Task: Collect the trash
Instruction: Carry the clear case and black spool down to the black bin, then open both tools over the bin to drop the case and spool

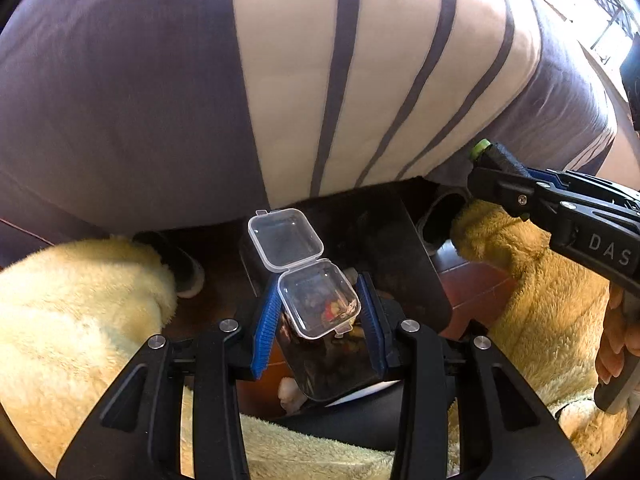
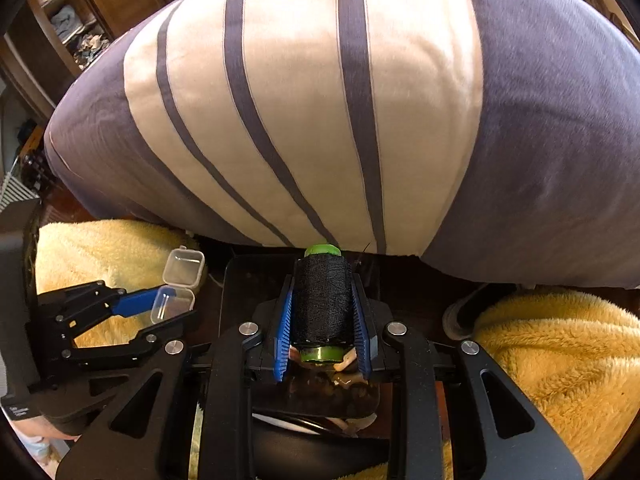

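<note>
Left wrist view showed the left gripper [image 1: 319,308] with its blue-padded jaws closed on the base of a small clear plastic box [image 1: 318,299]. The box's hinged lid [image 1: 285,238] stood open, tipped away from the camera, and a few small colourful bits lay inside the base. Below the box sat a dark bin [image 1: 376,240] with scraps visible in it; the box hung over the bin's near part. A bed with a grey and cream striped cover [image 1: 280,80] filled the upper half of the view, its edge just behind the bin. Fluffy yellow fabric [image 1: 72,320] spread on both sides of the bin.

In the right wrist view, the right gripper [image 2: 322,316] had its jaws clamped on a spool of black thread [image 2: 322,300], gripping the wound sides, with the green core showing at both ends. The spool lay along the fingers, its far end pointing at the striped cover [image 2: 320,100]. It was held over the same bin [image 2: 240,300], whose contents showed just beneath the near end of the spool. The left gripper [image 2: 168,308] and its box [image 2: 173,303] appeared to the left, just beside the bin's rim. A dark shoe [image 2: 460,316] rested on the wooden floor to the right, next to the yellow fabric [image 2: 560,360].
</note>
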A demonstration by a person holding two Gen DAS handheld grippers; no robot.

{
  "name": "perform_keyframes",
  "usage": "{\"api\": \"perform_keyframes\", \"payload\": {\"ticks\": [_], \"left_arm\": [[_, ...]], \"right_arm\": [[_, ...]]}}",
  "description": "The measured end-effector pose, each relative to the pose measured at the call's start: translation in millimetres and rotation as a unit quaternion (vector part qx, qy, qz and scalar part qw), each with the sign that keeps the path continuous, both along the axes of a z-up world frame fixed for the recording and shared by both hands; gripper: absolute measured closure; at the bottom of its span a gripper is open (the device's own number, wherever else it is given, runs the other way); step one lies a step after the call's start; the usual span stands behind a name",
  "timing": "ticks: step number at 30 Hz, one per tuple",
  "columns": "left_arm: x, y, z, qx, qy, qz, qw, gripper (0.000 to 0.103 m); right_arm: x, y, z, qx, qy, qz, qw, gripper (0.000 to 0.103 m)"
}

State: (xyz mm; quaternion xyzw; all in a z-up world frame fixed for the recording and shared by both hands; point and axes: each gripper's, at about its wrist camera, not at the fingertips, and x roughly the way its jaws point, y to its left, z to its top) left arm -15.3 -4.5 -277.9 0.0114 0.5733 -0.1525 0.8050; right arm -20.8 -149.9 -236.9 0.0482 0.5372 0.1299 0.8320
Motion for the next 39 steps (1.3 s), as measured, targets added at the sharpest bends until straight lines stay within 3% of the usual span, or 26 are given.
{"api": "perform_keyframes", "payload": {"ticks": [21,22,23,25,28,34,39], "left_arm": [[-4,0,-19,-0.004,0.038,0.002,0.9993,0.065],[-4,1,-19,-0.005,0.039,0.005,0.9992,0.063],[-4,2,-19,-0.005,0.04,0.007,0.9992,0.06],[-4,4,-19,-0.006,0.039,0.011,0.9992,0.051],[-5,6,-17,-0.009,0.038,0.015,0.9991,0.041],[-7,10,-11,-0.012,0.031,0.024,0.9992,0.016],[-6,14,0,-0.008,0.013,0.026,0.9995,0.008]], "right_arm": [[5,15,-19,0.017,0.043,0.023,0.999,0.075],[5,15,-19,0.018,0.044,0.021,0.999,0.072],[6,13,-19,0.018,0.044,0.019,0.999,0.061],[8,10,-19,0.019,0.043,0.012,0.999,0.05],[9,5,-16,0.025,0.039,0.005,0.999,0.048],[10,-3,-11,0.03,0.028,-0.008,0.999,0.031],[11,-13,-2,0.032,0.015,-0.023,0.999,0.021]]}}
